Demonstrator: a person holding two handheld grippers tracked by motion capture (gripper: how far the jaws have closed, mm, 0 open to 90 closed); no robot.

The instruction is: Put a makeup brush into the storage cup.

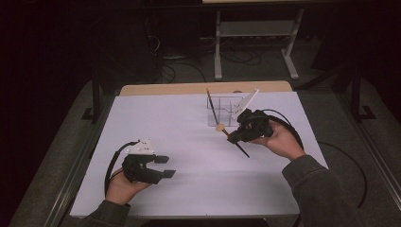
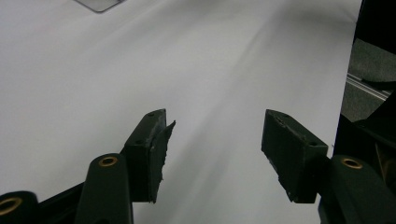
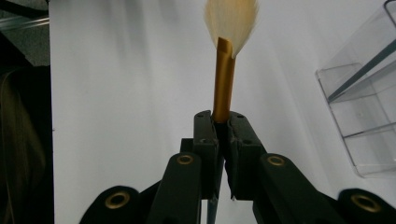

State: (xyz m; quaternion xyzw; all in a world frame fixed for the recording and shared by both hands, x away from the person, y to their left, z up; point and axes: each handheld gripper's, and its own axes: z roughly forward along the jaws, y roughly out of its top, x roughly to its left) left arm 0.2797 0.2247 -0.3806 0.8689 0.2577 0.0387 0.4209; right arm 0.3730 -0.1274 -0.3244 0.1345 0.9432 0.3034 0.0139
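A makeup brush (image 3: 225, 70) with a gold ferrule and a pale, fluffy head is sitting clamped between the jaws of the right gripper (image 3: 223, 122), the jaws pressing together on the ferrule just below the bristles. In the high view the brush (image 1: 232, 139) is lying slantwise over the white table cover (image 1: 189, 142) on the right half of the table, its round pale head pointing up and to the left, toward the far side, and its thin dark handle sticking out below the gripper toward the near right. The right gripper (image 1: 235, 135) is being held by the person's right hand (image 1: 279, 141), with a dark sleeve (image 1: 314, 182) coming in from the near right corner. Just beyond the brush head, a clear plastic organizer (image 1: 222, 111) with compartments is standing at the far middle of the table, and another thin dark brush (image 1: 211, 106) is leaning in it; the organizer's clear wall (image 3: 359, 116) is also showing at the right of the right gripper view. Well apart, at the near left, the left gripper (image 1: 165, 166) is being held in the left hand (image 1: 120, 187) just above the cover, and its jaws are standing wide apart with nothing between them, the fingers (image 2: 152, 151) framing bare white cover.
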